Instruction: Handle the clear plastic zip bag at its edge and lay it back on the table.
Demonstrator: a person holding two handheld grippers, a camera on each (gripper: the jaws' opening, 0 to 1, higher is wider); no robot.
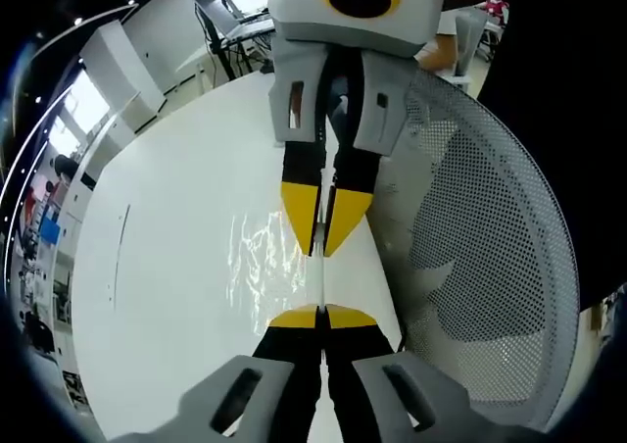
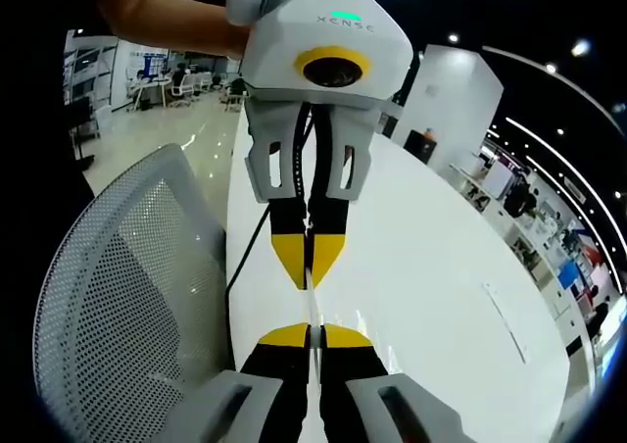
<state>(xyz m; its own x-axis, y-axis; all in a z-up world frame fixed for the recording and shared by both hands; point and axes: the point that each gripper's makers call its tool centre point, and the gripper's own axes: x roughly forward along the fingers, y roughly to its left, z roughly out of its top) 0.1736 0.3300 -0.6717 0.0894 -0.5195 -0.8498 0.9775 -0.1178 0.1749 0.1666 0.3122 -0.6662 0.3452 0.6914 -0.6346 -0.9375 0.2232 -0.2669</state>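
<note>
Clear bag (image 1: 263,257) pinched between two grippers over the white table (image 1: 167,296).
Left gripper (image 1: 322,315) at 6 o'clock and right gripper (image 1: 321,252) at 12 both clamp its edge.

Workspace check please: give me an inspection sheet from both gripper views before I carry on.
Surface: white table, glossy.
Job's things: clear zip bag, its edge stretched between the two grippers' tips.
Clutter: thin strip lying on the table.
Grippers: left gripper shut on the bag's edge; right gripper shut on it from the opposite end.
Cables: dark cable at the table edge.
Surroundings: white mesh chair beside the table; open office behind.
</note>
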